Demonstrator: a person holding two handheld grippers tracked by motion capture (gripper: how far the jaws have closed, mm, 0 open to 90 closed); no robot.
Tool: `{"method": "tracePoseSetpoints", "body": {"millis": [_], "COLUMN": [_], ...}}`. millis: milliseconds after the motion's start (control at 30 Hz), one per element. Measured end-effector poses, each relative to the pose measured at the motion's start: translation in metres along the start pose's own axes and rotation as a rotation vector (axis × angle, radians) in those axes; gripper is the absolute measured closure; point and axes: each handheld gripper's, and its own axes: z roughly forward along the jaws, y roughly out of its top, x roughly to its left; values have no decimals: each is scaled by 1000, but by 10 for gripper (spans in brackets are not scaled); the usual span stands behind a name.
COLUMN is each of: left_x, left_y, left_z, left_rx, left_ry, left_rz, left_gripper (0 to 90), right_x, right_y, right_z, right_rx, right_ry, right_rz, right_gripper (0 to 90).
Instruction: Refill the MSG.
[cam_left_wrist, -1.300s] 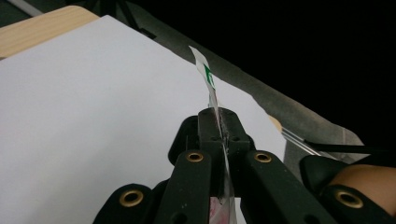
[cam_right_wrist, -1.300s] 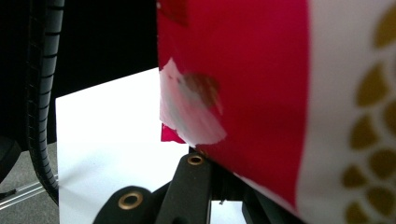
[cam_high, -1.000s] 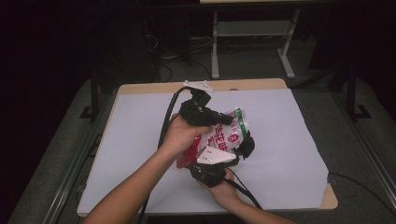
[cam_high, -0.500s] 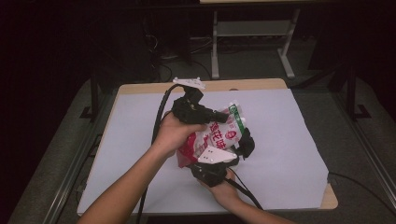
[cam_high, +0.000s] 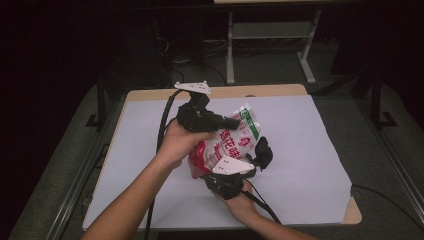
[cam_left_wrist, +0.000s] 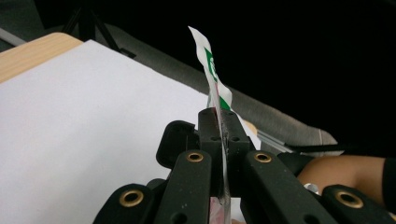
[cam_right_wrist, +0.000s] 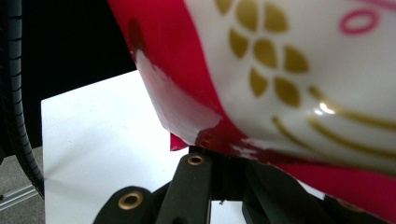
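Note:
A snack bag (cam_high: 231, 142), red and white with a green band at its top, hangs above the white table top (cam_high: 310, 150) between both grippers. My left gripper (cam_high: 234, 121) comes in from the left and is shut on the bag's flat top seam. In the left gripper view the seam (cam_left_wrist: 211, 65) stands edge-on out of the closed left gripper (cam_left_wrist: 219, 117). My right gripper (cam_high: 260, 152) reaches up from below and is shut on the bag's lower right edge. In the right gripper view the bag's red edge (cam_right_wrist: 196, 126) is pinched in the right gripper (cam_right_wrist: 224, 154).
The table's wooden rim (cam_high: 260, 91) shows at the far side, with grey floor (cam_high: 380, 150) around it. A metal frame (cam_high: 270, 35) stands behind the table in the dark. Black cables (cam_high: 162, 130) trail from both grippers toward the person.
The left gripper has drifted a little to the left with the bag's top seam, tilting the bag slightly. The right gripper has stayed in place.

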Motion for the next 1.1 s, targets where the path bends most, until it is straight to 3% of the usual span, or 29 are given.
{"method": "tracePoseSetpoints", "body": {"millis": [567,700,900,1100], "left_x": [9,12,15,22], "left_y": [-12,-15,-19,-23], "left_z": [-20,-26,-32,-36], "left_rx": [-54,-77,-110,-136], "left_ry": [4,8,21,35], "left_rz": [-10,-3,41,50], "left_gripper": [900,900,900,900], "right_x": [0,2,4,1], "right_y": [0,-1,-3,-4], "right_z": [0,0,-4,-10], "right_rx": [14,30,39,29], "right_ry": [-16,-38,-66,-56], "right_rz": [-13,-38,-58,-50], "right_gripper": [900,900,900,900]}}
